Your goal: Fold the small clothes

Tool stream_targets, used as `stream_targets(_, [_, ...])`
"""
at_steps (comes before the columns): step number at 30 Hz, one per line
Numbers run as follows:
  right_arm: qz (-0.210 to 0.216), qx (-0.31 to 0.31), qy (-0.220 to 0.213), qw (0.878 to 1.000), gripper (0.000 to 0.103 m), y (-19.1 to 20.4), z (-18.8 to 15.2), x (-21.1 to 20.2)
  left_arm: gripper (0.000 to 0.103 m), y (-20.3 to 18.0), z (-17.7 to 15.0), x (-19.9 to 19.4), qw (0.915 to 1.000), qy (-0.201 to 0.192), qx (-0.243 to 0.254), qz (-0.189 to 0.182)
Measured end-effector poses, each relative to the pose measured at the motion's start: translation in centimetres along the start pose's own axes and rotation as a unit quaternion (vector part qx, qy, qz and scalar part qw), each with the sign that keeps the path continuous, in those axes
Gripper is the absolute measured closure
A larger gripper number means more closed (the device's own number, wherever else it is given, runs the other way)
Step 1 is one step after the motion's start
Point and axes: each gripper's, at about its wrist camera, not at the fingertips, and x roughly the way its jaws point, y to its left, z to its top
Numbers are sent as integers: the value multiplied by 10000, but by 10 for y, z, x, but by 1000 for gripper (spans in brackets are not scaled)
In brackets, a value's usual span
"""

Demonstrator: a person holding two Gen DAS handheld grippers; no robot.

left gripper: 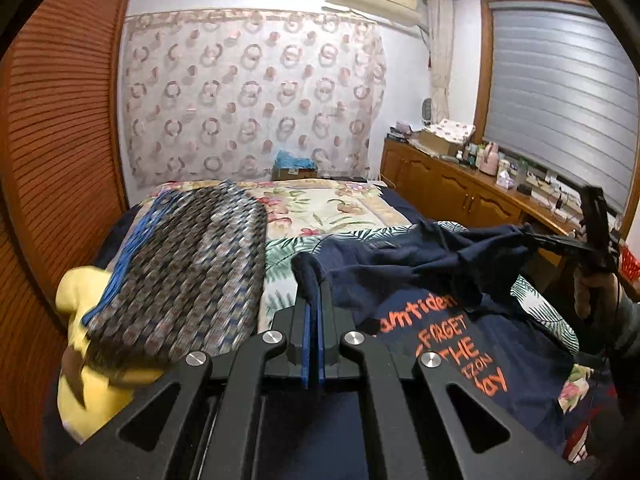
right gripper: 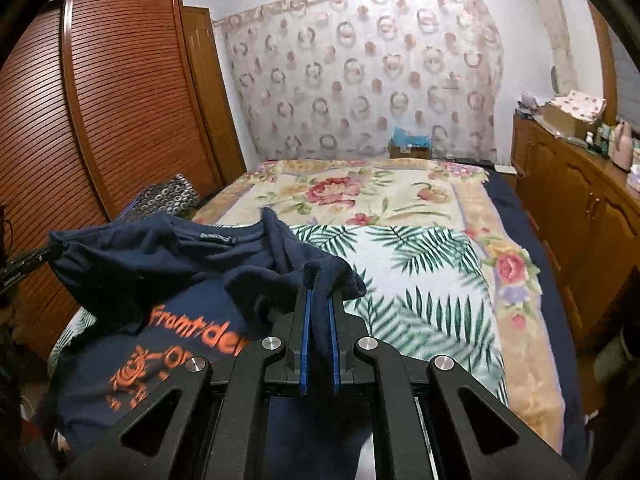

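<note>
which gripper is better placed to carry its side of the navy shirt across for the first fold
Right, by a little. The right gripper has clear leaf-print blanket beside it. The left gripper, also shut on the navy shirt, sits next to the patterned pile, which crowds that side.

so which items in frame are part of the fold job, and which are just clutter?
In the job:
- navy cotton T-shirt with orange lettering
- left gripper, shut on it
- right gripper, shut on it

Lying about:
- grey-brown woven patterned cloth
- yellow garment
- floral blanket
- palm-leaf print sheet
</note>
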Motion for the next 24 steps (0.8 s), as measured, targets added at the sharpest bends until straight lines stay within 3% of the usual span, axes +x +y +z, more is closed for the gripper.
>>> stream_targets(11, [46, 526, -124, 9985, 95, 7, -97, -96, 100, 19, -79, -81, 9981, 64, -591, 174])
stream_targets(21, [-76, 129, 94, 9998, 95, 35, -107, -166, 100, 15, -95, -120, 9979, 29, -437, 479])
stream_targets(24, [-50, 151, 175, 9997, 95, 36, -110, -168, 99, 17, -102, -113, 9975, 245, -377, 543])
